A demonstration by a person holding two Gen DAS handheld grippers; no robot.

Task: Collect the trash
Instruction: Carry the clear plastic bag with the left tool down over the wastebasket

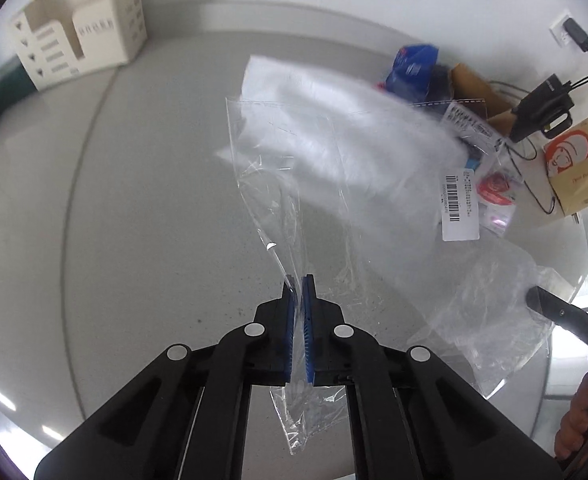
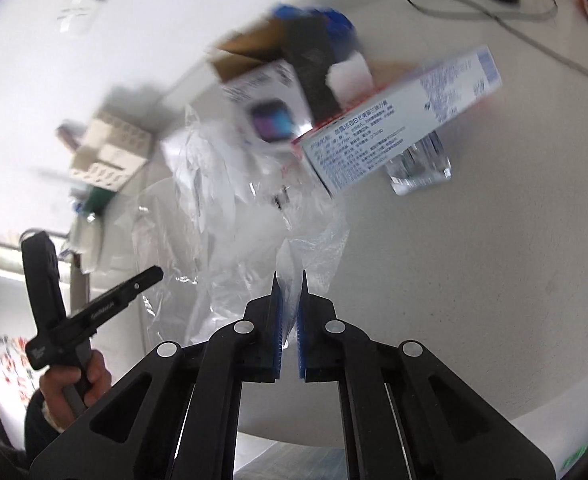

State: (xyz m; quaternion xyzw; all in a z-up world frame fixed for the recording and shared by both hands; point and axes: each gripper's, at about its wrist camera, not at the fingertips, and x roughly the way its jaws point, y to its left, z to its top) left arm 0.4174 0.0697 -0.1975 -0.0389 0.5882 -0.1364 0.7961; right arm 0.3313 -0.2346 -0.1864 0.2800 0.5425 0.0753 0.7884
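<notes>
My left gripper [image 1: 298, 280] is shut on a corner of a clear plastic bag [image 1: 334, 184] and holds it up above the grey table. The bag carries a white barcode label [image 1: 460, 204], and a white sheet [image 1: 334, 120] shows through it. My right gripper [image 2: 289, 276] is shut on another edge of the clear plastic bag [image 2: 221, 216]. Behind the bag lies a trash pile: a long white toothpaste box [image 2: 398, 132], a white box with a purple picture [image 2: 265, 108], a brown carton [image 2: 245, 56] and a blue wrapper [image 1: 414, 68]. Much of the pile is blurred.
A cream desk organizer [image 1: 81, 36] stands at the far left of the table. A tan box with a red face print [image 1: 578, 160], a black adapter with cables [image 1: 542, 108] and a wall socket [image 1: 566, 32] sit at the right. A clear plastic bottle [image 2: 422, 164] lies behind the toothpaste box.
</notes>
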